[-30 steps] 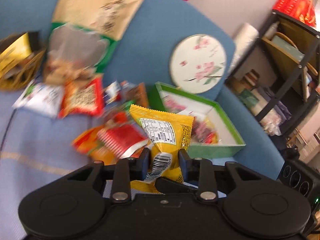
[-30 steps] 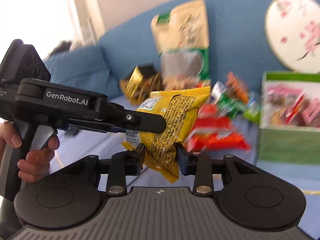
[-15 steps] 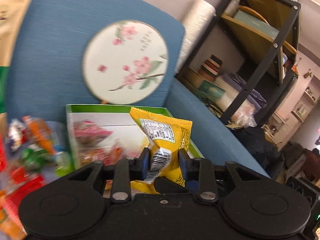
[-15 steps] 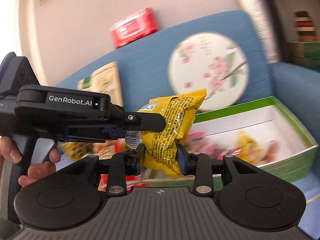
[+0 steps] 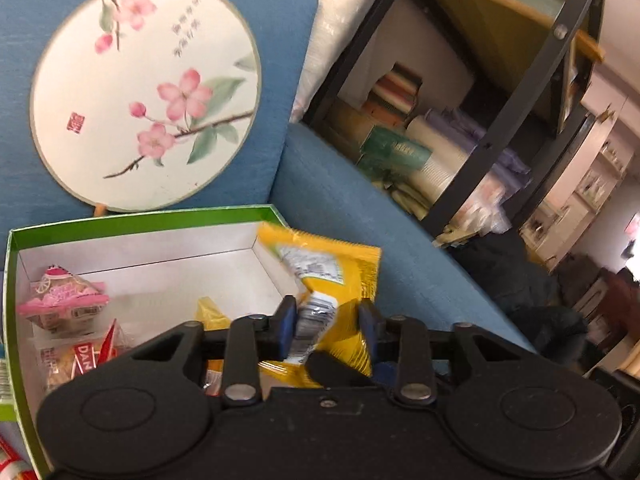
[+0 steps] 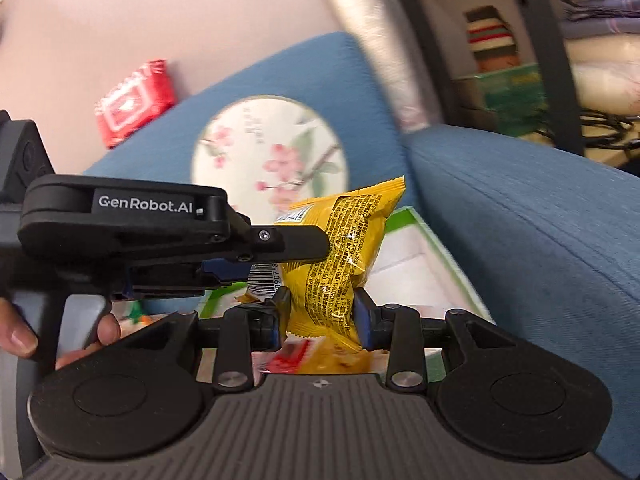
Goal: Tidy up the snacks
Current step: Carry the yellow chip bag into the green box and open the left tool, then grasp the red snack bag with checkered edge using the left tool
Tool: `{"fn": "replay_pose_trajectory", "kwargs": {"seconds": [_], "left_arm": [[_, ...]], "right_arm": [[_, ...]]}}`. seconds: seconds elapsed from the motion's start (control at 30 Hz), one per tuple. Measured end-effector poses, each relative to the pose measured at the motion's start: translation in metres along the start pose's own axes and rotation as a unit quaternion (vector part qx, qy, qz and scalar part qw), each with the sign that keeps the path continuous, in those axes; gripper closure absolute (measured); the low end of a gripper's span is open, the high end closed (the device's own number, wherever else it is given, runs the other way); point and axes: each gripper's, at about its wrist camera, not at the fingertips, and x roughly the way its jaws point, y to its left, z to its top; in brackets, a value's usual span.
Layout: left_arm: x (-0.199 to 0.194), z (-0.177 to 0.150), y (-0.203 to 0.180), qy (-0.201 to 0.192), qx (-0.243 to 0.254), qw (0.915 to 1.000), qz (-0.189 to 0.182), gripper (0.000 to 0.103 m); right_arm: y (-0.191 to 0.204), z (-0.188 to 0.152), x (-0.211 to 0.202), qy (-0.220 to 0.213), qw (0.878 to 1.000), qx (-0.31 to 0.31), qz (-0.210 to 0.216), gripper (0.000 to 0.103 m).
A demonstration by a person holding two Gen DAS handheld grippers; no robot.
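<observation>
Yellow snack packet (image 6: pixel 340 256) between both grippers' jaws

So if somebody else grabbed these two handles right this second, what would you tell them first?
Left tongs: shut on the yellow snack packet, near the right end of the green box.
Right tongs: shut on the same packet from the other side.
The box sits on the blue sofa, below the round flower fan.
Done: a pink packet, a red-and-white one and a yellow one lie in the box.
Left: drop this packet in. Other loose snacks are out of view.
</observation>
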Motion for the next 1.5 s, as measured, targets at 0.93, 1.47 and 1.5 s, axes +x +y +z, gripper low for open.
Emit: {"fn": "replay_pose_trajectory", "kwargs": {"seconds": [0.93, 1.47, 1.5], "left_arm": [[-0.194, -0.102, 0.166, -0.048, -0.161, 0.9681, 0.186, 0.0], [-0.162, -0.123, 0.169, 0.012, -0.118, 0.9754, 0.186, 0.061], [-0.167, -0.129, 0.167, 0.013, -0.123, 0.9767, 0.176, 0.061]], "right_arm": [[0.123, -0.093, 0.015, 0.146, 0.974, -0.083, 0.151, 0.0], [0.123, -0.098, 0.019, 0.165, 0.971, -0.081, 0.155, 0.0], [0.124, -0.099, 0.02, 0.167, 0.97, -0.083, 0.154, 0.0]]}}
